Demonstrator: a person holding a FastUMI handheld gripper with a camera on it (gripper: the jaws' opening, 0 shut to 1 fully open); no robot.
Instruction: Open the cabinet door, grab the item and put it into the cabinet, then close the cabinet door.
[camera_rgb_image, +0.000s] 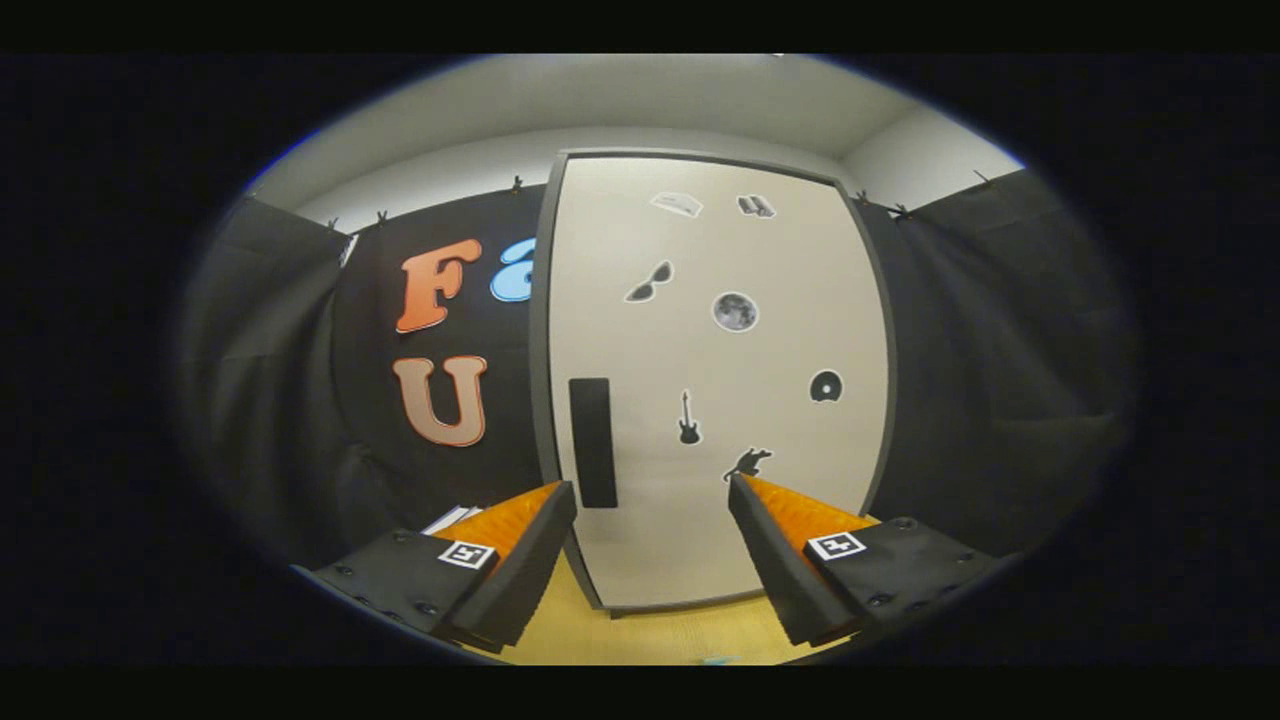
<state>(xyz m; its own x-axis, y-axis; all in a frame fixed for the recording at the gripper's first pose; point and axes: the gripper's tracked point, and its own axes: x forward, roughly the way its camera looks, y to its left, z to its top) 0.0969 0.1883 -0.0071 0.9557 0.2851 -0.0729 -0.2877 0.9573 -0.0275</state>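
A tall cabinet stands ahead on a wooden table (650, 635), its pale door (710, 380) closed inside a grey frame. Small dark stickers dot the door. A dark upright handle (592, 442) sits near the door's left edge, just beyond my left fingertip. My gripper (652, 487) is open, fingers wide apart and pointing at the lower part of the door, with nothing between them. A bit of a white flat item (452, 519) peeks out behind the left finger, left of the cabinet.
Black cloth walls hang behind and on both sides of the cabinet. A pale wall and ceiling rise above the cloth. A small blue scrap (720, 660) lies on the table between the fingers' bases.
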